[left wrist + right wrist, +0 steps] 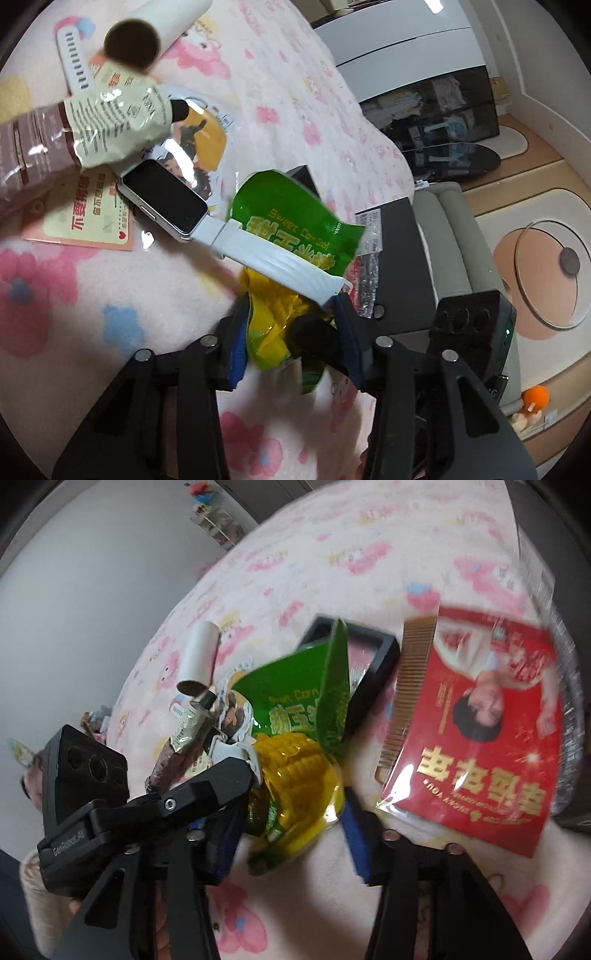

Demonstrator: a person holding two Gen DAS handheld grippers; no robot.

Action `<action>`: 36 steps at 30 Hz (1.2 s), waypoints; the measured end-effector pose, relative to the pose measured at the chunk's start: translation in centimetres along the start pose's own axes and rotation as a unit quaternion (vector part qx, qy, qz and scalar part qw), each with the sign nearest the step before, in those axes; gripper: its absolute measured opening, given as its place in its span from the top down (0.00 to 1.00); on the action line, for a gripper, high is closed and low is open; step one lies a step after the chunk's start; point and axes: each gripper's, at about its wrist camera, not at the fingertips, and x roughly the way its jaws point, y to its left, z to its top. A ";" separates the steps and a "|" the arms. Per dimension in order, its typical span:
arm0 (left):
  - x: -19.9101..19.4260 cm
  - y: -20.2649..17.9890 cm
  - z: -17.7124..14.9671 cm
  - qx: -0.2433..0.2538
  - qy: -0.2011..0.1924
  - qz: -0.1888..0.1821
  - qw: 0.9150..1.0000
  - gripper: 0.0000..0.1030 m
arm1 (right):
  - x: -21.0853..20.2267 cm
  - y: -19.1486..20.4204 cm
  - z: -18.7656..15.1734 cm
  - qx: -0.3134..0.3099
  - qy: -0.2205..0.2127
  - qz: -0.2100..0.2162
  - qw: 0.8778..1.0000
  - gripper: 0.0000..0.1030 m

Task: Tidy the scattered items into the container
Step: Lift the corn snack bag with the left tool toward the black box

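Observation:
A green and yellow sweet corn packet [291, 236] lies on the pink floral bedspread. My left gripper [291, 339] has its jaws on either side of the packet's yellow end and looks shut on it. A white smartwatch [166, 195] lies across the packet, its strap over the green part. In the right wrist view the same packet [295, 768] sits between the jaws of my right gripper [291, 834], which are spread wide around it. A black box [365, 657] lies just behind the packet.
A cream tube [122, 122], a white roll [155, 22], a pink card [85, 225] and a sticker sheet [199, 133] lie left of the watch. A red packet [480, 723] and a wooden comb [406, 686] lie at right. The bed edge [406, 173] drops to the floor.

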 end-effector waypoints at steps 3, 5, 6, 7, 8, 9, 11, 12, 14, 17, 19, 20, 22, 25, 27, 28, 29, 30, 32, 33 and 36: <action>-0.1 -0.1 -0.8 -0.007 0.027 -0.046 0.999 0.59 | -1.9 0.1 -0.7 0.003 -0.016 0.003 1.000 0.62; 0.2 -0.7 -1.9 0.004 0.049 -0.056 0.997 0.59 | -3.5 0.2 -1.6 -0.005 -0.020 -0.011 1.000 0.63; 0.3 -1.1 -2.4 0.013 0.058 -0.056 0.997 0.59 | -4.2 0.2 -2.0 -0.008 -0.021 -0.018 1.000 0.63; 0.4 -1.6 -3.0 0.022 0.068 -0.055 0.996 0.59 | -4.9 0.0 -2.7 -0.005 -0.019 -0.022 1.000 0.64; 0.6 -2.1 -3.7 0.034 0.079 -0.053 0.995 0.59 | -5.5 -0.2 -3.4 -0.002 -0.017 -0.026 1.000 0.64; 0.8 -2.4 -4.2 0.039 0.086 -0.052 0.994 0.59 | -6.1 -0.6 -4.0 0.006 -0.017 -0.026 0.999 0.64; 1.3 -2.9 -5.1 0.045 0.101 -0.049 0.993 0.59 | -7.1 -1.4 -5.0 0.021 -0.018 -0.025 0.999 0.64; 1.5 -3.2 -5.5 0.049 0.107 -0.046 0.992 0.58 | -7.6 -1.9 -5.5 0.029 -0.017 -0.025 0.999 0.64; 1.3 -3.3 -5.8 0.058 0.100 -0.028 0.993 0.57 | -8.3 -2.6 -6.2 0.041 -0.018 -0.026 0.999 0.65; 0.2 -3.2 -5.4 0.061 0.066 -0.007 0.996 0.57 | -9.1 -3.0 -6.5 0.045 -0.024 -0.040 0.998 0.68; -0.5 -2.5 -4.9 0.050 0.040 0.004 0.998 0.58 | -9.5 -2.9 -6.5 0.032 -0.027 -0.069 0.997 0.68; -0.7 -2.2 -4.8 0.043 0.033 0.007 0.998 0.58 | -9.7 -2.8 -6.5 0.025 -0.027 -0.082 0.996 0.68; -0.7 -1.9 -4.8 0.041 0.032 0.014 0.999 0.58 | -9.9 -3.0 -6.5 0.024 -0.025 -0.096 0.995 0.68; -0.2 -2.5 -5.4 0.061 0.050 0.015 0.997 0.56 | -10.7 -3.3 -6.5 0.032 -0.034 -0.105 0.993 0.68; 0.5 -3.0 -5.8 0.071 0.068 0.007 0.995 0.56 | -11.7 -3.7 -6.4 0.042 -0.047 -0.101 0.993 0.68; 0.8 -3.0 -6.0 0.069 0.073 0.008 0.995 0.56 | -12.0 -3.9 -6.4 0.045 -0.052 -0.095 0.993 0.68; 1.0 -3.0 -6.1 0.066 0.079 0.008 0.995 0.55 | -12.4 -4.0 -6.3 0.049 -0.055 -0.089 0.993 0.68; 1.2 -3.0 -6.2 0.064 0.084 0.009 0.994 0.55 | -12.3 -4.2 -6.4 0.051 -0.050 -0.083 0.994 0.68; 1.5 -3.0 -6.9 0.054 0.096 0.009 0.994 0.54 | -12.0 -4.2 -6.5 0.053 -0.039 -0.077 0.995 0.68; 1.6 -3.1 -7.2 0.053 0.100 0.013 0.993 0.53 | -11.5 -4.2 -6.8 0.051 -0.030 -0.076 0.995 0.68; 2.1 -2.7 -7.9 0.044 0.109 0.031 0.993 0.48 | -10.3 -4.6 -7.4 0.059 -0.013 -0.064 0.996 0.67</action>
